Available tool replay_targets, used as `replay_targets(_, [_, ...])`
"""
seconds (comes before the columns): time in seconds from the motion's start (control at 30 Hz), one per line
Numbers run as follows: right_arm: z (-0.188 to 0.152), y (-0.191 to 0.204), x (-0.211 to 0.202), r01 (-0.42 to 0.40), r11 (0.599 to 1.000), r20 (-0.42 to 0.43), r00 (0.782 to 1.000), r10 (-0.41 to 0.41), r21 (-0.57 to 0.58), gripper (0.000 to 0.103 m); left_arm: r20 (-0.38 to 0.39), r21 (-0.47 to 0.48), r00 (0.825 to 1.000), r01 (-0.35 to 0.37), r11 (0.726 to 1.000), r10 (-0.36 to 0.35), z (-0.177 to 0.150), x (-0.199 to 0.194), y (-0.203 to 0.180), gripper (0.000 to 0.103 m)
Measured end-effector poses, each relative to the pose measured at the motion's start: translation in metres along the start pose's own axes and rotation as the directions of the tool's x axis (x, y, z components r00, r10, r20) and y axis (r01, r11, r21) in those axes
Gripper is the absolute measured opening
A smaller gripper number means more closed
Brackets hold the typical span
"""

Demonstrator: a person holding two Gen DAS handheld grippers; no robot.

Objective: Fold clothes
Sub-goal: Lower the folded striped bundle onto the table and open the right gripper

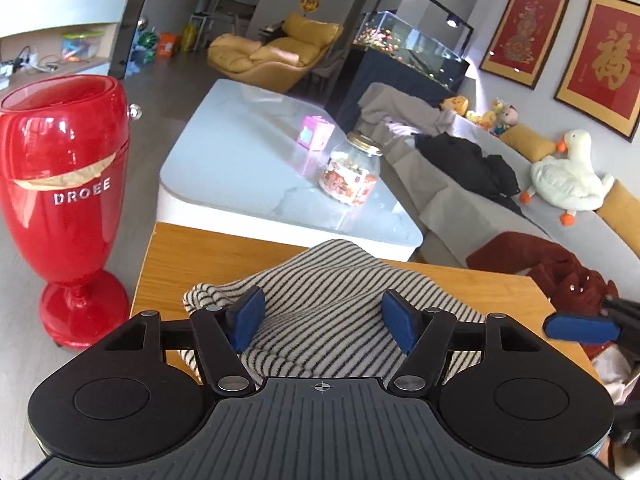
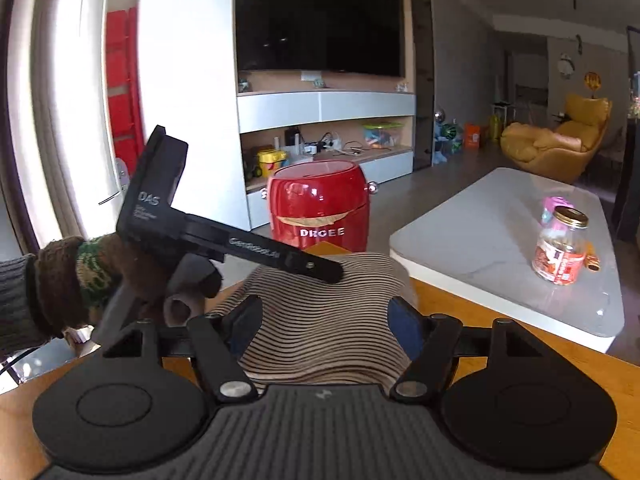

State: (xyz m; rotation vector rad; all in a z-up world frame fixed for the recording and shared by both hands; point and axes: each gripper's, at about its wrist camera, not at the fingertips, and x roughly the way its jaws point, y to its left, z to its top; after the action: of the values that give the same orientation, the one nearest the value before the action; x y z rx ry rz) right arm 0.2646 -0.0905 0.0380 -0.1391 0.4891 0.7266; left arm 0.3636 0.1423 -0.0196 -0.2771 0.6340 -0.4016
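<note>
Tongs: left tongs [image 1: 322, 322] and right tongs [image 2: 326, 326] both gape, unclamped, over the striped garment [image 1: 320, 300].
Counter: wooden counter [image 1: 224, 258]; red vase [image 1: 64, 200] at nine o'clock.
Garment: bunched, long axis unclear.

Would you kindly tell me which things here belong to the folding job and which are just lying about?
For the job: striped garment, left gripper, right gripper, wooden table.

Lying about: red vase, jar, pink box, plush goose, dark red garment.
</note>
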Motion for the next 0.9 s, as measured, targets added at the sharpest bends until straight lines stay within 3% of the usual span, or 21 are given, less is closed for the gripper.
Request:
replay_targets(0.17, [-0.033, 0.034, 0.029, 0.049, 0.992, -0.059, 0.997, -0.056, -0.115, 0.078, 0.036, 0.040, 0.999, -0.038, 0.998, 0.037, -0.007, -0.001, -0.005, 0.071])
replay_targets(0.27, [-0.025, 0.031, 0.017, 0.037, 0.996, -0.072, 0.996, -0.043, -0.079, 0.078, 0.044, 0.056, 0.997, -0.059, 0.997, 0.056, -0.008, -0.007, -0.013, 0.071])
replay_targets(0.37, [-0.020, 0.012, -0.008, 0.023, 0.999, -0.035, 0.999, -0.022, 0.034, 0.078, 0.046, 0.053, 0.996, -0.081, 0.995, 0.079, -0.006, -0.012, -0.018, 0.071])
replay_targets(0.5, [-0.027, -0.015, -0.022, 0.073, 0.985, -0.020, 0.997, -0.071, 0.159, 0.079, 0.060, 0.031, 0.993, -0.108, 0.994, 0.106, -0.008, -0.027, -0.024, 0.071])
replay_targets(0.6, [-0.042, -0.028, -0.015, 0.112, 0.970, -0.081, 0.992, -0.097, 0.215, 0.066, 0.092, -0.011, 0.984, -0.155, 0.988, 0.155, -0.020, -0.056, -0.035, 0.070])
replay_targets(0.7, [-0.053, -0.034, -0.010, 0.109, 0.956, -0.090, 0.992, -0.088, 0.274, 0.065, 0.084, -0.073, 0.985, -0.142, 0.987, 0.148, -0.047, -0.087, -0.049, 0.063])
replay_targets(0.8, [-0.054, -0.030, -0.009, 0.102, 0.958, -0.079, 0.993, -0.084, 0.268, 0.065, 0.054, -0.095, 0.992, -0.109, 0.989, 0.115, -0.077, -0.100, -0.062, 0.057])
replay_targets(0.9, [-0.053, -0.026, -0.014, 0.088, 0.970, -0.074, 0.995, -0.073, 0.226, 0.065, 0.031, -0.048, 0.991, -0.132, 0.990, 0.133, -0.092, -0.096, -0.074, 0.057])
